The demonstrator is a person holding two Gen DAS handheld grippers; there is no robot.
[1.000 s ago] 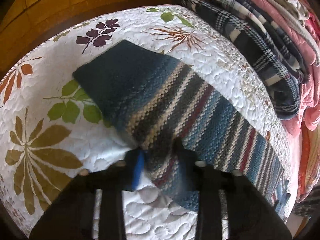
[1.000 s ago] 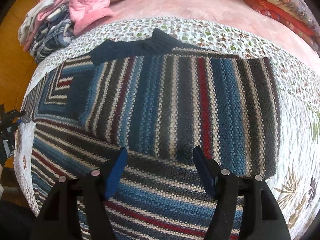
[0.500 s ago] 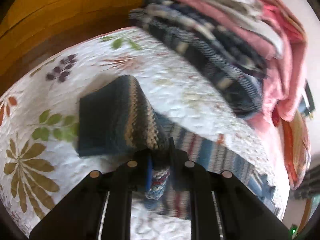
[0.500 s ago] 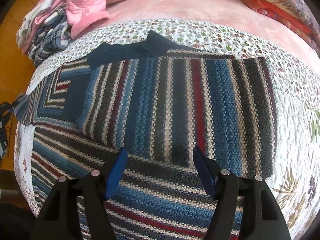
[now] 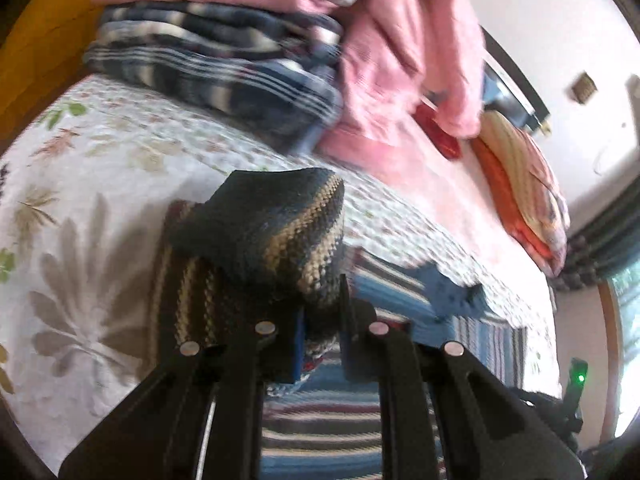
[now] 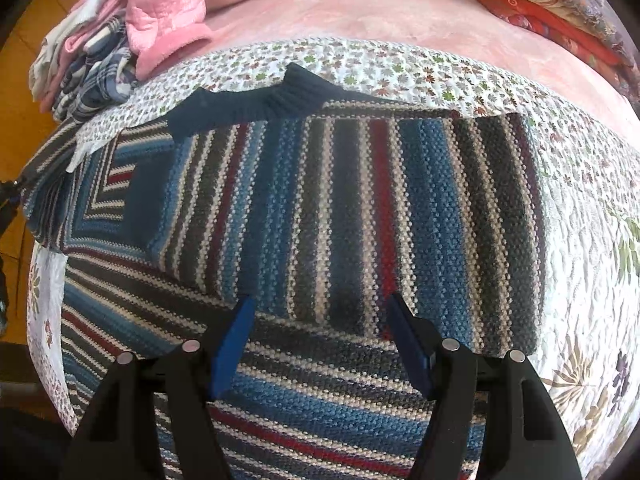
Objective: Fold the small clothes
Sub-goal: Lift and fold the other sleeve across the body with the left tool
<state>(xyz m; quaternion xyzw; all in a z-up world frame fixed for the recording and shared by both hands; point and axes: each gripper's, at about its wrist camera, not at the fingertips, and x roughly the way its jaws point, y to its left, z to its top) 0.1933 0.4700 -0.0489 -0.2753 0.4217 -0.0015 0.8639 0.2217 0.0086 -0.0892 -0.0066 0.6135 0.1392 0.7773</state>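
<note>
A striped knit sweater [image 6: 340,216] in blue, grey, white and red lies spread on the quilted bed cover, one sleeve folded across its body. My left gripper [image 5: 322,328] is shut on the other sleeve [image 5: 272,232], whose dark cuff end is lifted off the quilt and bunched above the fingers. The sweater's body [image 5: 400,292] and dark blue collar [image 5: 452,292] lie beyond it. My right gripper [image 6: 320,340] hovers open over the sweater's lower part, with nothing between its blue pads. The collar [image 6: 256,104] sits at the far edge.
A pile of folded clothes, plaid [image 5: 216,64] and pink [image 5: 392,40], sits on the bed behind the sweater; the same pile [image 6: 120,40] shows at the far left in the right wrist view. Folded orange quilts [image 6: 552,0] lie at the back right. The floral quilt [image 6: 592,280] ends at the bed's edge.
My left gripper has shut on the sleeve, lifted it and carried it inward toward the sweater's body. The right gripper has stayed open and almost still.
</note>
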